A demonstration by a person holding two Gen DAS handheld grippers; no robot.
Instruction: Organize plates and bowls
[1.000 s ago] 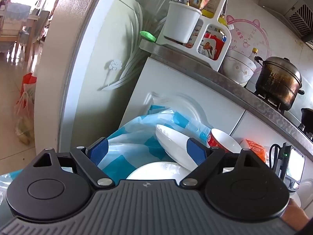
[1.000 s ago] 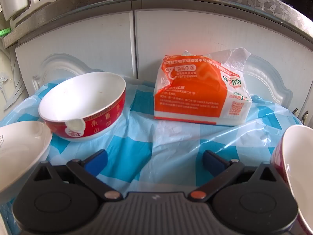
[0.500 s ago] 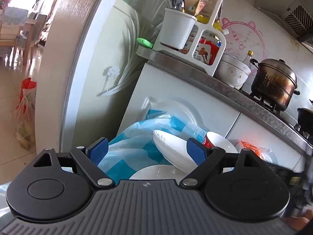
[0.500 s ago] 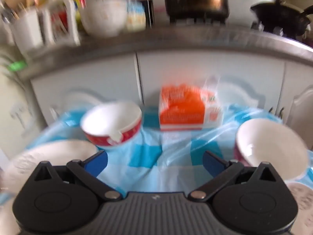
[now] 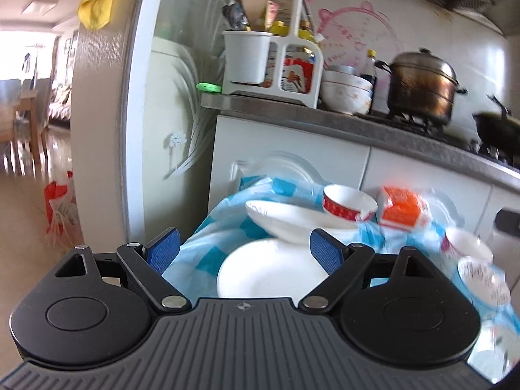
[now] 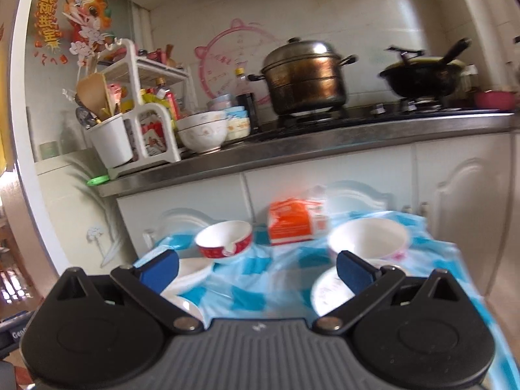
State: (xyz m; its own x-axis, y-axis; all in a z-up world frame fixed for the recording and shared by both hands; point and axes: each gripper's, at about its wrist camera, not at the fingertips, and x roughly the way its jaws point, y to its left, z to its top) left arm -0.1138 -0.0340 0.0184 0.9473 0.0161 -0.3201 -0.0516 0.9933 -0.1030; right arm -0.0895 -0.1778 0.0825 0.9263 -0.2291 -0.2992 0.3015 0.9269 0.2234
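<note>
Nothing gripped yet; I'd call this the approach step. Left gripper spread wide, empty, above white plates on checked cloth. Right gripper likewise, empty; red bowl, pink-rimmed bowl ahead. Next: descend onto one rim.

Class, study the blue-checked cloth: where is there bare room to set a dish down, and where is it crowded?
Free: the middle strip of the cloth, bordered by the red bowl, the orange pack and the pink-rimmed bowl. Crowded: the left edge, where white plates overlap, and the right, where a patterned bowl sits against the pink-rimmed one.
</note>
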